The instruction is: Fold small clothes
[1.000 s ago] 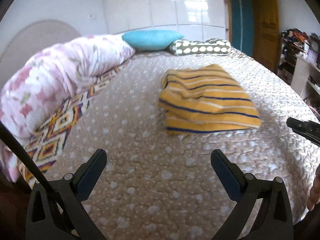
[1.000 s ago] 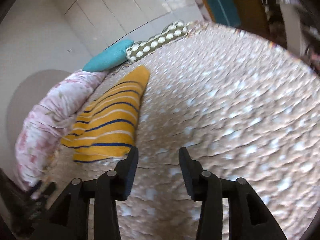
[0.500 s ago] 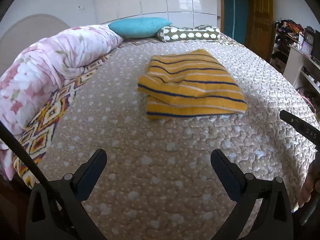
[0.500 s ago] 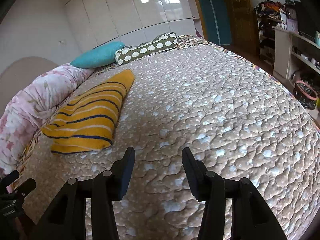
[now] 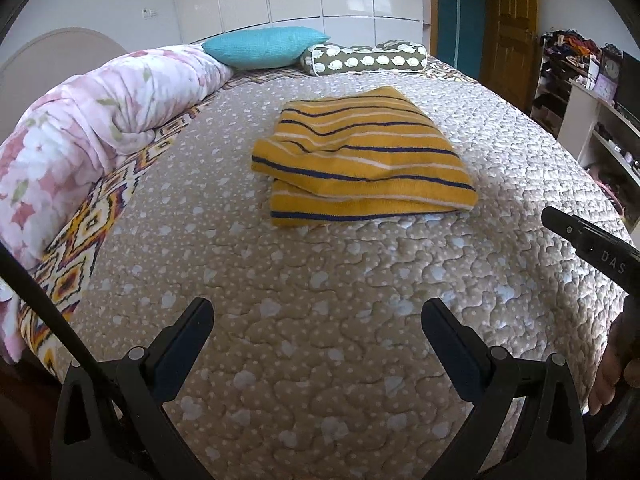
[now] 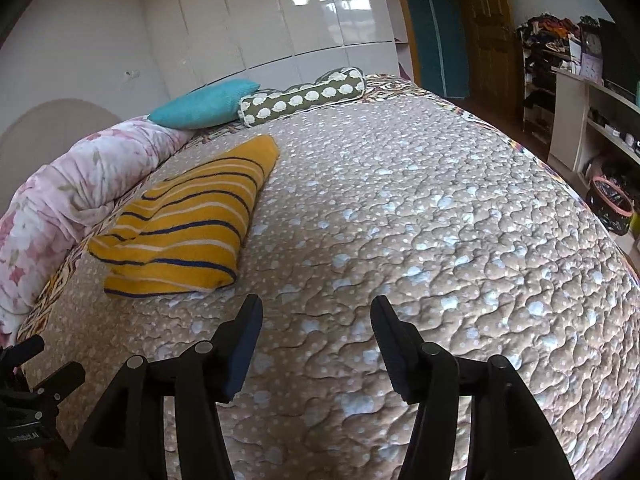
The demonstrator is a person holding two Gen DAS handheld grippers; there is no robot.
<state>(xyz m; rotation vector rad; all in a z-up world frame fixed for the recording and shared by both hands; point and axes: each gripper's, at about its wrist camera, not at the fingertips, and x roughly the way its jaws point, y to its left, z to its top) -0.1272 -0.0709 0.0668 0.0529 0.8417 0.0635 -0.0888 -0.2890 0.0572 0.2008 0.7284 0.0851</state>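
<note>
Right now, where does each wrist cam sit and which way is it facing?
Left wrist: on the left gripper, low over the near edge of the quilted bedspread, facing the folded yellow striped garment and the pillows; its open fingers show, and the right gripper's tip enters at right.
Right wrist: on the right gripper, facing up the bed and more rightward toward the shelves; open fingers show, part of the left gripper at lower left.
Shared: garment, teal pillow, dotted bolster, floral duvet.
</note>
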